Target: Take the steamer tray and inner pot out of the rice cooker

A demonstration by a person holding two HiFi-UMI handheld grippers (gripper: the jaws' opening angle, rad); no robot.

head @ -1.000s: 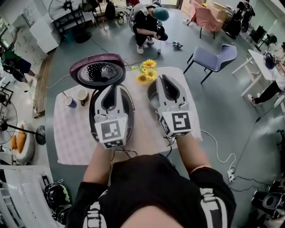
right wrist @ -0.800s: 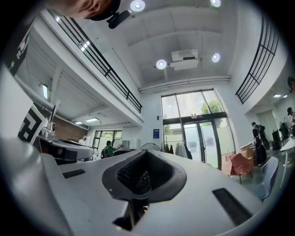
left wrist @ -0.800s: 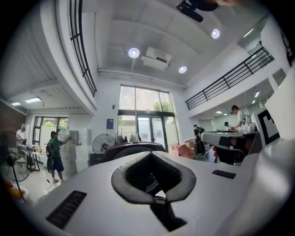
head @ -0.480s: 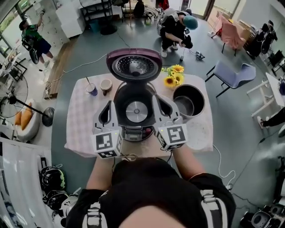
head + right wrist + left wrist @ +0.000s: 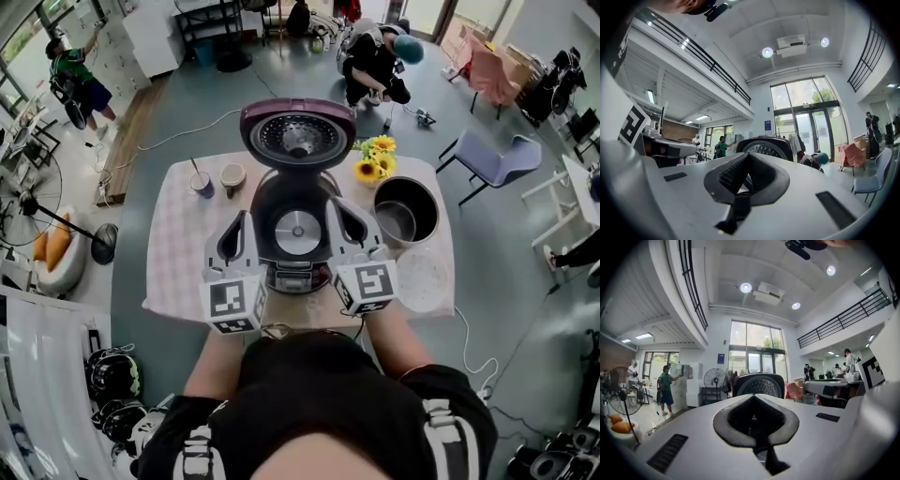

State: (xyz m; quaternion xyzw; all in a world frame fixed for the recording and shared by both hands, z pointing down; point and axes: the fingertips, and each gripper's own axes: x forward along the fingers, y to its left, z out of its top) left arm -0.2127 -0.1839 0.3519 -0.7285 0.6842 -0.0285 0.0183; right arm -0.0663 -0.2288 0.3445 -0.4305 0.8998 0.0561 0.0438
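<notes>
The rice cooker (image 5: 295, 234) stands mid-table with its purple lid (image 5: 298, 131) up; only a bare silver plate shows inside. The dark inner pot (image 5: 405, 211) sits on the cloth to the cooker's right. A pale round tray (image 5: 424, 278) lies in front of the pot. My left gripper (image 5: 238, 217) hangs by the cooker's left side and my right gripper (image 5: 343, 204) by its right side. Both are shut with nothing between the jaws. The lid (image 5: 758, 384) rises beyond the jaws in the left gripper view, and the same lid (image 5: 764, 146) shows in the right gripper view.
A purple cup with a straw (image 5: 202, 184), a second cup (image 5: 232, 175) and sunflowers (image 5: 373, 159) stand at the back of the clothed table (image 5: 187, 253). A person crouches beyond it (image 5: 375, 56). A blue chair (image 5: 497, 159) is at right, a fan stand (image 5: 98, 242) at left.
A second ago my right gripper hung over the inner pot and my left over the cooker. Both have drawn back toward my body and now flank the cooker.
</notes>
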